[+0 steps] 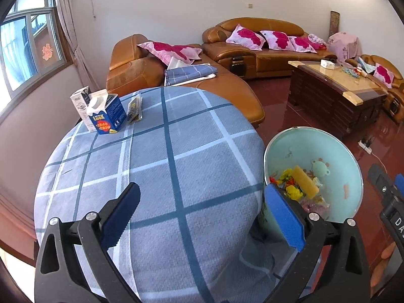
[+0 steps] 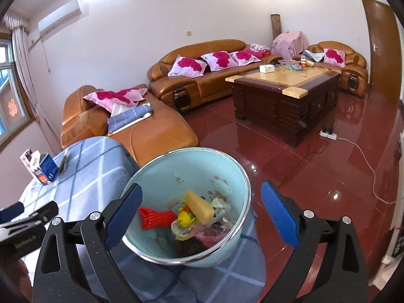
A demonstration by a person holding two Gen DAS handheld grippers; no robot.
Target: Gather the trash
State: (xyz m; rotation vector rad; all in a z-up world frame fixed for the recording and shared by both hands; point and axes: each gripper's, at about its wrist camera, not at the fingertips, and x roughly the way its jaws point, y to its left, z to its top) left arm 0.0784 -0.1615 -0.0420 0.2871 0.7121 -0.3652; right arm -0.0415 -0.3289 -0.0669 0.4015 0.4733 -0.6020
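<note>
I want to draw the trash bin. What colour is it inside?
The trash bin is pale mint green inside, with a shiny silver rim. The right wrist view shows it best.

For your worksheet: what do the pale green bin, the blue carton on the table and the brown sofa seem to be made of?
Pale green round bin: probably enamelled or painted metal; glossy walls, shiny silvery rim.
Blue gable-top carton: printed coated paperboard; sharp folds, white folded top.
Brown sofa: leather or imitation leather; smooth sheen, soft creases. Which one cannot be told.

Upright mint bin (image 2: 222, 171) beside the table holds mixed trash (image 2: 199, 212).
</note>
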